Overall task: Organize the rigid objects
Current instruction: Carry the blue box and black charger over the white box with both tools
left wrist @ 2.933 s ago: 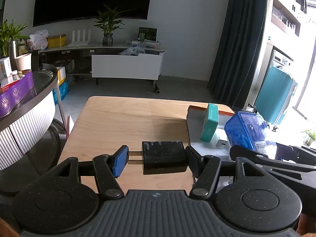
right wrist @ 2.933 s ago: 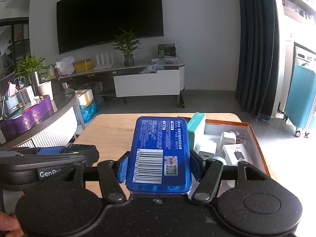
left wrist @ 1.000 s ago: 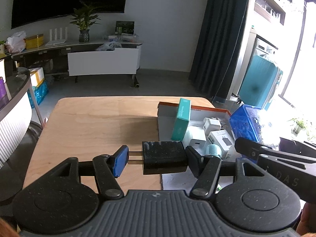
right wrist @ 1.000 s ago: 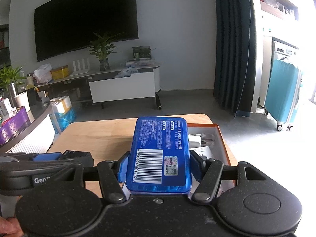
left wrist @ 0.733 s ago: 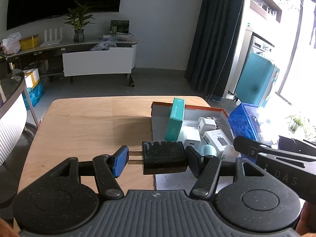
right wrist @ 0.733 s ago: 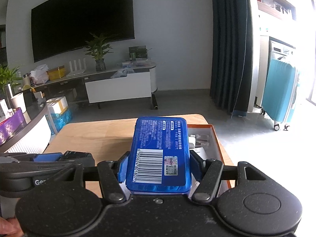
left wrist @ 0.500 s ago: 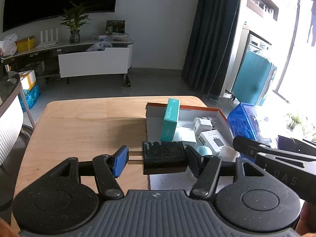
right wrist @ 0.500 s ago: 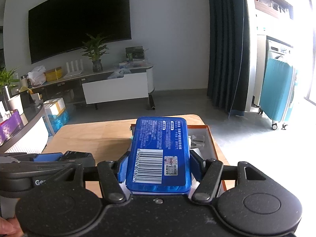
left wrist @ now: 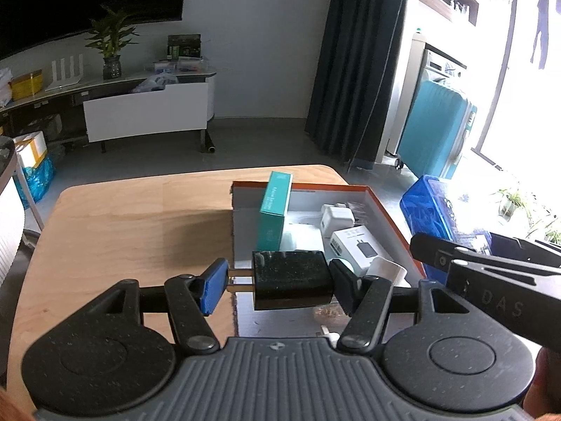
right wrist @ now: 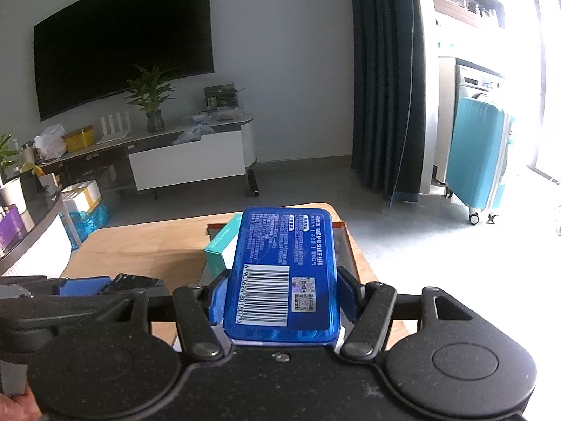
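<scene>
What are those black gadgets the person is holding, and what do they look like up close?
Both are speckled matte-black plastic tools. The left gripper has two round discs joined by a grey ribbed plate, jointed link arms, one blue finger pad and one black. The right gripper is built alike, with a blue pad too. White lettering, partly cut off, marks their sides. No cables or sleeves show.

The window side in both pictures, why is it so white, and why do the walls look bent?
Left wrist view: daylight washes out the right edge beyond the teal suitcase, while the box casts a shadow across the table. Right wrist view: the same glare on the right; the fisheye lens curves the TV and the curtain.
</scene>
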A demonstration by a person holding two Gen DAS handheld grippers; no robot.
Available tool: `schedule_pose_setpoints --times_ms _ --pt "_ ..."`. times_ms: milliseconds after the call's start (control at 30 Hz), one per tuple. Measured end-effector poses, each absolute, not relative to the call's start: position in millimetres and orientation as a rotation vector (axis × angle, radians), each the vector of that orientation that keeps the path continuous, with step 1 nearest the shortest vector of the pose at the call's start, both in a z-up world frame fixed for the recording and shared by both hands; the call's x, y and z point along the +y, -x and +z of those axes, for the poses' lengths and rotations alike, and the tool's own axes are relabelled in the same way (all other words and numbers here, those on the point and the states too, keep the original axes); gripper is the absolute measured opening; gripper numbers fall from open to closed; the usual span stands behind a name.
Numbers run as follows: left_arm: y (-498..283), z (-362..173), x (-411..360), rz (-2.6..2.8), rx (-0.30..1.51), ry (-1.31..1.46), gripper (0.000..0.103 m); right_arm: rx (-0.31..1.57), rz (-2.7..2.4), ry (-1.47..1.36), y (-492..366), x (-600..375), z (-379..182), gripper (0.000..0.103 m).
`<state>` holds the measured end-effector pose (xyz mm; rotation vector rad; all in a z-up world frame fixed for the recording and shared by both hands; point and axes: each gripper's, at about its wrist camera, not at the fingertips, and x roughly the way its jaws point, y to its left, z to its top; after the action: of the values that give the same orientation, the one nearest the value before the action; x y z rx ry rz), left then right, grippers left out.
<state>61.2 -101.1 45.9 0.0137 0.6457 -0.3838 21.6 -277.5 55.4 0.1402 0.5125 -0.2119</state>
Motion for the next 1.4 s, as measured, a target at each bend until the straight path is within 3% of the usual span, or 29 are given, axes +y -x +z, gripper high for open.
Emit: schedule_pose_setpoints --times_ms 1400 --pt "-75.8 34.9 -139.4 -0.451 0.678 -0.054 0.063 0.522 -0.236 -0.175 -32.2 -307.5 47.8 0.073"
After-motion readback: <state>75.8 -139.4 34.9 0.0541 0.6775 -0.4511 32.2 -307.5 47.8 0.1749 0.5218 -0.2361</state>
